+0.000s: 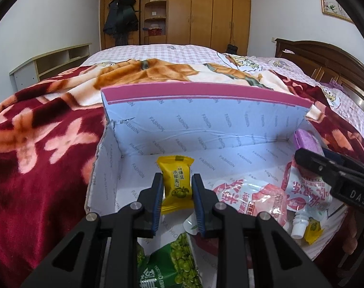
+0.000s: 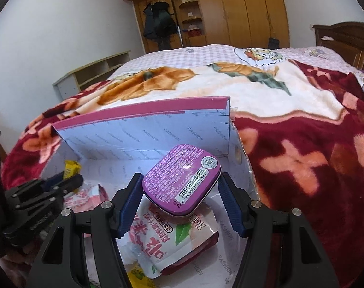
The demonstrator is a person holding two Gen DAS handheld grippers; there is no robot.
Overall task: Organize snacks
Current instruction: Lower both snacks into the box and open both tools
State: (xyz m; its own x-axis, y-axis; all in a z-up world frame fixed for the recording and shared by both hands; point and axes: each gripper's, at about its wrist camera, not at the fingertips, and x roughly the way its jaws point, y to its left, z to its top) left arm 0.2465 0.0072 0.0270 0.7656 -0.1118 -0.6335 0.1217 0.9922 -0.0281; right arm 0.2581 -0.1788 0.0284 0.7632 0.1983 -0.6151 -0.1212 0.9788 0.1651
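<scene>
An open cardboard box [image 1: 206, 124] with a pink rim and "FASHION" print lies on the bed. My left gripper [image 1: 177, 177] hangs over the box's left half, shut on a small yellow snack packet [image 1: 176, 184] that stands upright between the pads. My right gripper [image 2: 181, 177] is over the box's right half, shut on a purple tin [image 2: 182, 180] with its barcode side up. The tin hovers above a pink-and-white jelly pouch [image 2: 172, 237]. In the left wrist view the right gripper [image 1: 312, 154] and the tin [image 1: 306, 141] show at the right edge.
Inside the box lie pink jelly pouches [image 1: 254, 196], a green pea bag [image 1: 172, 264] and another small yellow packet [image 1: 312, 230]. A red floral blanket [image 2: 302, 163] surrounds the box. A wooden headboard [image 1: 325, 60] stands at the right, a wardrobe [image 1: 206, 9] behind the bed.
</scene>
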